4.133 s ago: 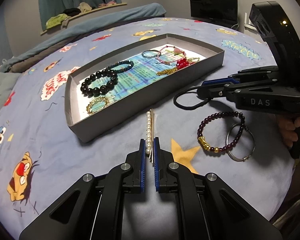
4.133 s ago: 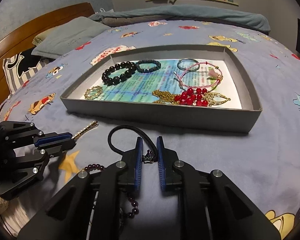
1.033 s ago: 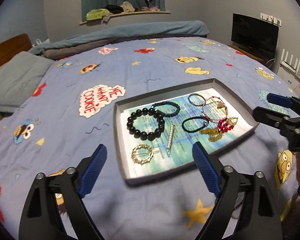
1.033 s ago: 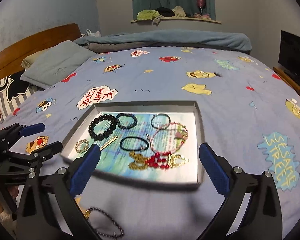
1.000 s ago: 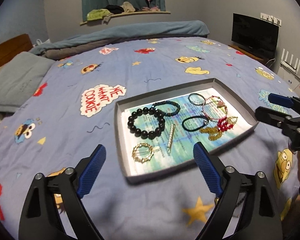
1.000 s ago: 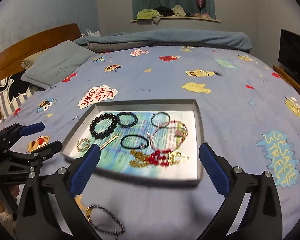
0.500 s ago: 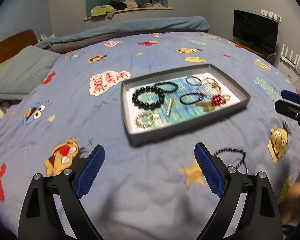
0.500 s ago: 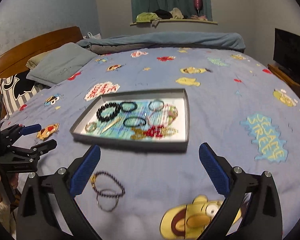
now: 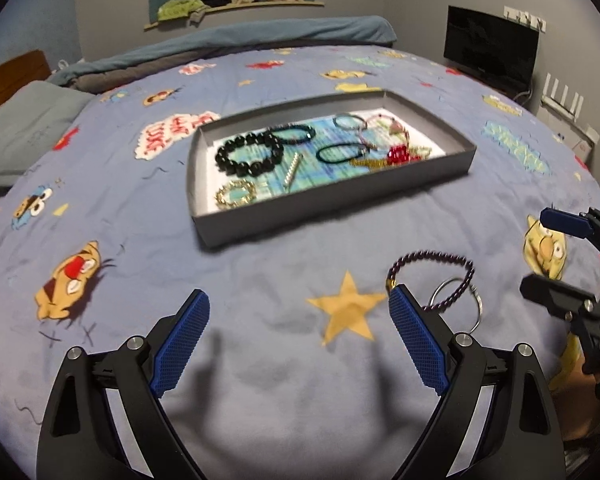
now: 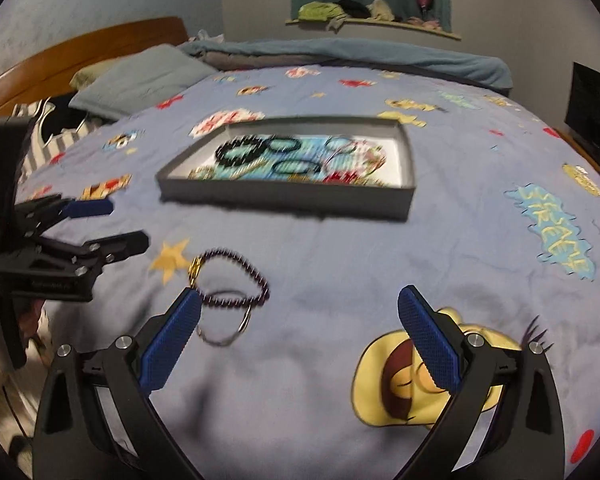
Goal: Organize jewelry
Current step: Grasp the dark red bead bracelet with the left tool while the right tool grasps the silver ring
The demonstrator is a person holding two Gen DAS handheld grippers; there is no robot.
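Observation:
A grey cardboard tray (image 9: 328,204) (image 10: 284,196) lies on the bed and holds several bracelets, a pearl hair clip (image 9: 292,171) and a black hair tie (image 9: 340,154). A dark purple bead bracelet (image 9: 432,258) (image 10: 236,270) and a silver ring bangle (image 9: 456,304) (image 10: 224,336) lie on the bedspread in front of the tray. My left gripper (image 9: 300,336) is open and empty, low over the bedspread, just left of the bead bracelet. My right gripper (image 10: 300,340) is open and empty, just right of it.
The blue cartoon bedspread (image 9: 120,300) covers the bed. Pillows (image 10: 140,80) and a wooden headboard (image 10: 80,52) are at the far left. A TV (image 9: 492,52) stands at the right wall. A rolled blanket (image 9: 240,40) lies at the far edge.
Both grippers have drawn back from above the tray and come down toward the near bedspread. The bead bracelet and ring bangle now lie close in front of them. Both stay open.

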